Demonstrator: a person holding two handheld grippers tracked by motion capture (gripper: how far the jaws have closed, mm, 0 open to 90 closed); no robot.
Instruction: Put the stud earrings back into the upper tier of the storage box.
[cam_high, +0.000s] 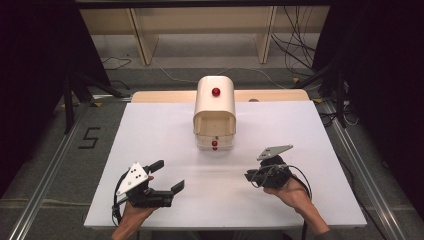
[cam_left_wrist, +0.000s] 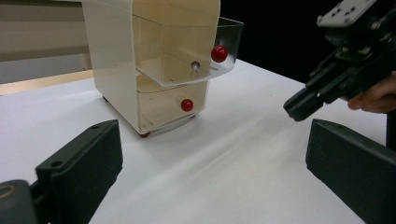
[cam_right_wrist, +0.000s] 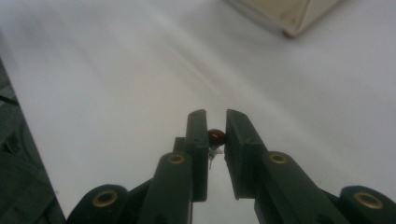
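Holding one small dark-red bead (cam_right_wrist: 215, 136): right gripper (cam_right_wrist: 216, 122), jaws closed on it, the bead pinched between the pads just behind the tips, a whitish bit hanging under it, too small to identify. In the high view this gripper (cam_high: 252, 175) hangs over the near right part of the white table (cam_high: 150, 130).

Item: bead. Judged light, hard, round and smooth; likely to squirt out of a slack or off-centre pinch and to roll once loose. Best held across its middle, squarely between the flat pads.

Item: left gripper (cam_high: 170, 176), jaws wide apart, nothing between the fingers (cam_left_wrist: 84, 163), resting low near the front edge.

Item: cream drawer cabinet (cam_high: 214, 112), ahead of both sets of fingertips, well apart from them. Upper clear drawer (cam_left_wrist: 187, 51) pulled out, red knob (cam_left_wrist: 219, 53) at its front; lower drawer knob (cam_left_wrist: 187, 105) below, drawer shut.

Room: bare table between fingertips and cabinet, open on both flanks. Table edges lie close behind both hands and outside the right one; a dropped bead could run off.
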